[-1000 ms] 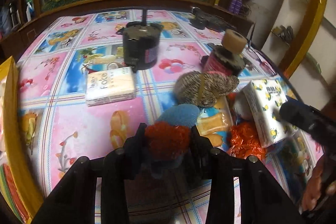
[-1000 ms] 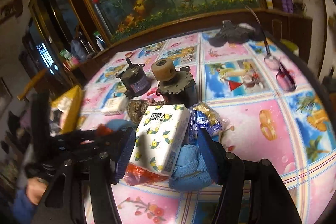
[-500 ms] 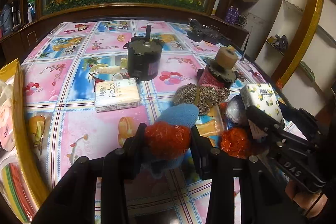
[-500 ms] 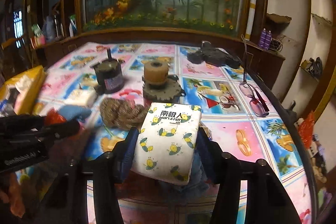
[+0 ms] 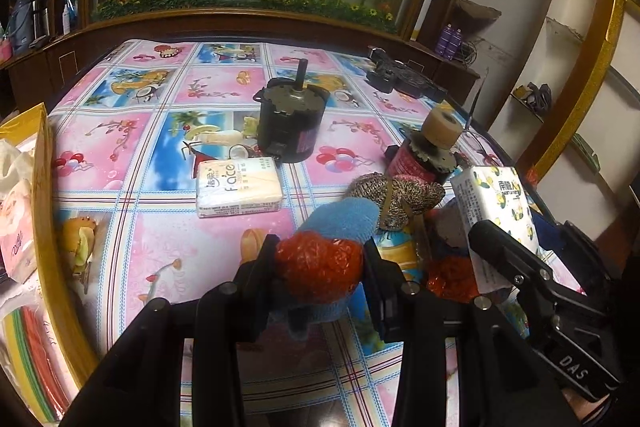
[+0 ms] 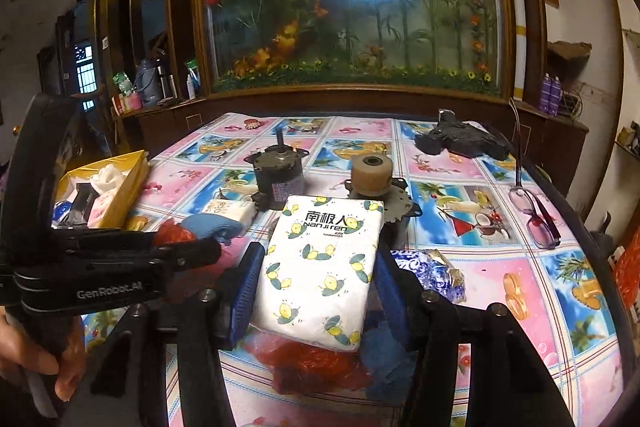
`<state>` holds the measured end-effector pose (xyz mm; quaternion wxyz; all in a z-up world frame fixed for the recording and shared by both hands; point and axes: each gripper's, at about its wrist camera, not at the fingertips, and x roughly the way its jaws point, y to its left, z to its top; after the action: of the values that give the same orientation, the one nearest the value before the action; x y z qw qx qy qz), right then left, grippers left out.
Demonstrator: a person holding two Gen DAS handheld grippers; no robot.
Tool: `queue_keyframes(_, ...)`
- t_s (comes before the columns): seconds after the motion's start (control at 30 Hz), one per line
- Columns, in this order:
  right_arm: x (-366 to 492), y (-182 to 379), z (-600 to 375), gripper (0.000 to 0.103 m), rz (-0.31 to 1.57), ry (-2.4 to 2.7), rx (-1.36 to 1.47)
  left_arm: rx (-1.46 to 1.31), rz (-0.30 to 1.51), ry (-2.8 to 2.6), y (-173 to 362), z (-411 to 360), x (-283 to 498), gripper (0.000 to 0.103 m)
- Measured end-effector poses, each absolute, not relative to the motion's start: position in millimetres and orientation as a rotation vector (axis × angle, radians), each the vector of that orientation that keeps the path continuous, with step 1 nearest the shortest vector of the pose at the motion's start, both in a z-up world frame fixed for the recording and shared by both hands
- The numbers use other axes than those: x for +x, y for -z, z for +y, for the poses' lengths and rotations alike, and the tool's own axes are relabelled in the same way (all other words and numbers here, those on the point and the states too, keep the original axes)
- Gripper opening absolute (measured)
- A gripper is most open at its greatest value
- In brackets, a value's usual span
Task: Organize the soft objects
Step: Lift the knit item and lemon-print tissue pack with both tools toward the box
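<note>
Mid-task, by the look of it. Left gripper (image 5: 319,263) clamped on red mesh scrubber (image 5: 318,261), perhaps with blue cloth (image 5: 340,217); right gripper (image 6: 316,267) clamped on lemon-print tissue pack (image 6: 320,263), lifted above the table (image 6: 500,267). Face tissue pack (image 5: 238,186), wool skein (image 5: 394,197) left; yellow box (image 6: 128,179) partly filled.

Two tissue packs: a lemon-print pack (image 6: 320,267) and a Face pack (image 5: 238,191). Two motors (image 5: 290,129) (image 5: 428,157). One pair of glasses (image 6: 534,213). One yellow box (image 6: 116,183).
</note>
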<state>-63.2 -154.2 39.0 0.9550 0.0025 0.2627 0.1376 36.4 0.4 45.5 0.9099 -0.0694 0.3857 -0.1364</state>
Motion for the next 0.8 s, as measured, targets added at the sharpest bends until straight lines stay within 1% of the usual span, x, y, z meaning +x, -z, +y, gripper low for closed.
queue_keyframes(0.3, -59, -36, -157, 0.059, 0.55, -0.265, 0.01, -0.15, 0.782, 0.277, -47, 1, 35, 0.038)
queue_keyframes(0.47, -57, -36, -157, 0.059, 0.566, -0.291, 0.038, -0.159, 0.716, 0.25, -58, 9, 30, 0.038)
queue_keyframes(0.67, -63, -40, -156, 0.059, 0.537, -0.295, 0.038, -0.16, 0.692, 0.242, -64, 12, 27, 0.038)
queue_keyframes(0.8, -63, -40, -153, 0.059, 0.535, -0.303, 0.038, -0.15, 0.623, 0.204, -73, 18, 19, 0.038)
